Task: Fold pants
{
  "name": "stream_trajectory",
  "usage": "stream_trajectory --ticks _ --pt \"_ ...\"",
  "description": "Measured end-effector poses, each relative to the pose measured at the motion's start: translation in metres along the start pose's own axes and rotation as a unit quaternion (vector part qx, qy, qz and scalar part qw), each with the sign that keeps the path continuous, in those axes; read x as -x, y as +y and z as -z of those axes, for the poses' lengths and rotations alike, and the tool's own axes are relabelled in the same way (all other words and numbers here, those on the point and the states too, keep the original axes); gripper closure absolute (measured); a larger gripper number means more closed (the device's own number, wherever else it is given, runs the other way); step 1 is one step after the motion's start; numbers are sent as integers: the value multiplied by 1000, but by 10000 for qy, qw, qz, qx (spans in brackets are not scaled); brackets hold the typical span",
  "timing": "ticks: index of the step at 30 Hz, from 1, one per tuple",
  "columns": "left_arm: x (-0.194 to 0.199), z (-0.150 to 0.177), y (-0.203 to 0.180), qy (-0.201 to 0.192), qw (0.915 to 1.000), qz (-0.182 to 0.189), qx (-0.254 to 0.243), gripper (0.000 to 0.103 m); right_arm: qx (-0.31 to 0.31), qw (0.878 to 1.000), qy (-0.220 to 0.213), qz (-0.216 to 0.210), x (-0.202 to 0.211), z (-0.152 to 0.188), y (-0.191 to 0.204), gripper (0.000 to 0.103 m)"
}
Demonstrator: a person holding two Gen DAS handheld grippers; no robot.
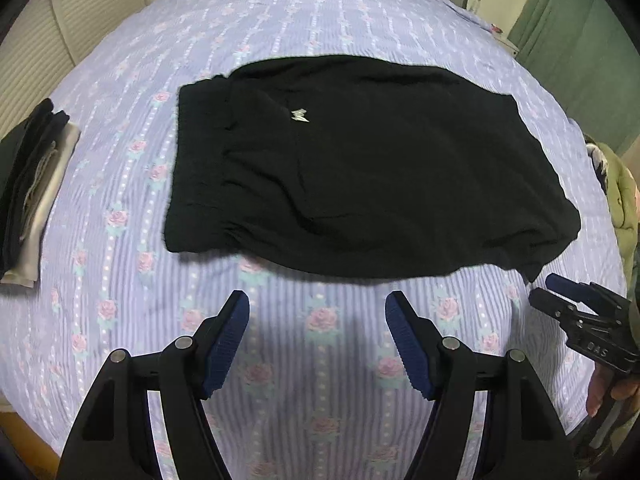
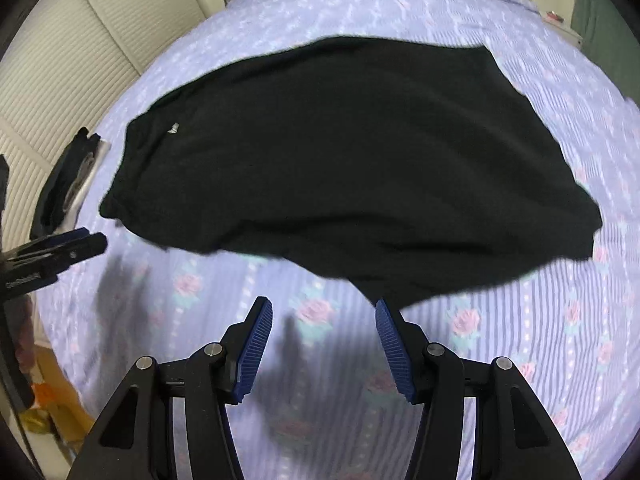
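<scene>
Black pants lie folded flat on the bed, waistband to the left, a small white logo near the waist. They also show in the right wrist view. My left gripper is open and empty, just short of the pants' near edge. My right gripper is open and empty, its right fingertip close to the near hem of the pants. The right gripper also shows at the right of the left wrist view, and the left gripper at the left of the right wrist view.
The bed has a lilac striped sheet with pink roses. A stack of folded dark and grey clothes lies at the bed's left edge. A green jacket lies at the right edge. White wardrobe doors stand to the left.
</scene>
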State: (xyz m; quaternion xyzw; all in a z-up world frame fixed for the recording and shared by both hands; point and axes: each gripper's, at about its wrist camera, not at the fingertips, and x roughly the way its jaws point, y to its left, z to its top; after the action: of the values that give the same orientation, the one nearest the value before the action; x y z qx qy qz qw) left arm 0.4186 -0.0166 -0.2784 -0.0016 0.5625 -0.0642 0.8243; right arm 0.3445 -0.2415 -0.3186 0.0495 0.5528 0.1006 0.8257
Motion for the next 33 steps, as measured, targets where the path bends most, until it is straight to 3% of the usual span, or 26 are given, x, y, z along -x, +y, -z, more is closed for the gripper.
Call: stream_trajectory --ticks 4,6,12,18,27,33 --pt "-6 2 -12 64 10000 -36 -24 33 -135 9999 76 2 -14 3 -16 48" --pt "-8 2 -15 91 10000 -29 15 33 -107 9999 56 42 -18 0 -19 54" --pt "-7 -3 -16 79 9999 -95 65 33 -209 9995 -34 -237 -17 -7 -24 58" --pt "-6 -7 -19 40 9999 -142 54 33 -132 9987 -415 -250 -5 -23 -31 58" --pt "-11 -9 -30 104 9996 -207 -138 33 -713 9965 26 -429 -12 7 -42 58" --pt "-13 -10 -37 143 9994 -200 -258 33 -948 9943 69 -474 -30 -2 -50 58"
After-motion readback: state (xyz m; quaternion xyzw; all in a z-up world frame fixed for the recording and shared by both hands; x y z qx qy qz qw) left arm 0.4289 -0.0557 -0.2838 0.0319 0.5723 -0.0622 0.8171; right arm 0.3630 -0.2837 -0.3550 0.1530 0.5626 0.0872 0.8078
